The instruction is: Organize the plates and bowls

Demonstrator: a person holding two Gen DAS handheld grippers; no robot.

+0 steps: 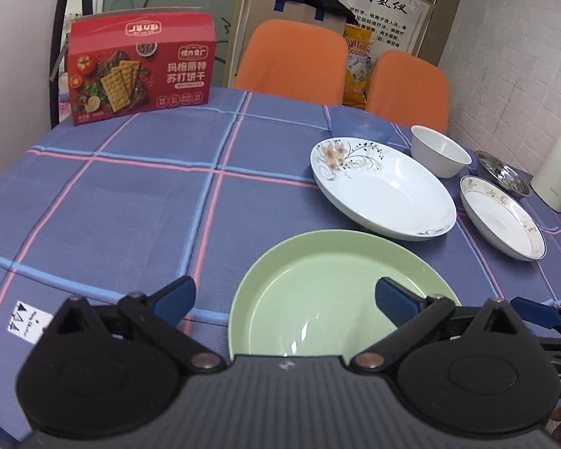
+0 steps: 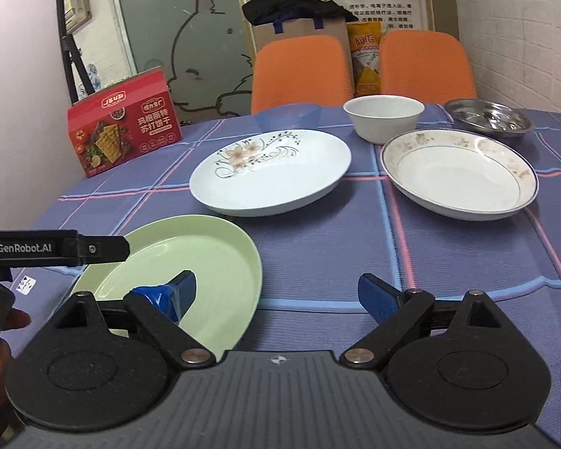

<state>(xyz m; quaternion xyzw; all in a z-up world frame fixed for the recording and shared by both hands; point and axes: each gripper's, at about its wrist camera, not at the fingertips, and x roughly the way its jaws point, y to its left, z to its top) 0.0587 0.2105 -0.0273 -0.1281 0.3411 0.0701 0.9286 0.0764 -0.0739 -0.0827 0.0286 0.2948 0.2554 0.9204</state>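
The left tool [image 1: 284, 299] was held spread wide above the near edge of the bench [image 1: 131, 202], with nothing between its blue fingertips [image 1: 175, 297]. The green plate [image 1: 329, 284] lay flat on the checked cloth directly below and ahead of it; the right-hand fingertip was seen over the plate's inner surface, though contact could not be judged.

The right tool [image 2: 276, 297] was likewise spread wide and gripped nothing. Its left fingertip [image 2: 179, 293] was seen over the green plate [image 2: 213, 250], its right one over bare cloth. The left tool's black arm [image 2: 56, 249] crossed the plate's far-left rim in this view.

Beyond the green plate, the white floral plate [image 2: 276, 179] rested on the cloth, apart from it. To its right lay the gold-rimmed plate [image 2: 460, 179]. Behind these were set a white bowl [image 2: 383, 116], a translucent blue bowl [image 2: 290, 114] and a steel dish [image 2: 490, 116]. A red cracker box [image 2: 123, 131] stood upright at the far left of the bench. Two orange chairs [image 2: 299, 67] were placed behind the bench.
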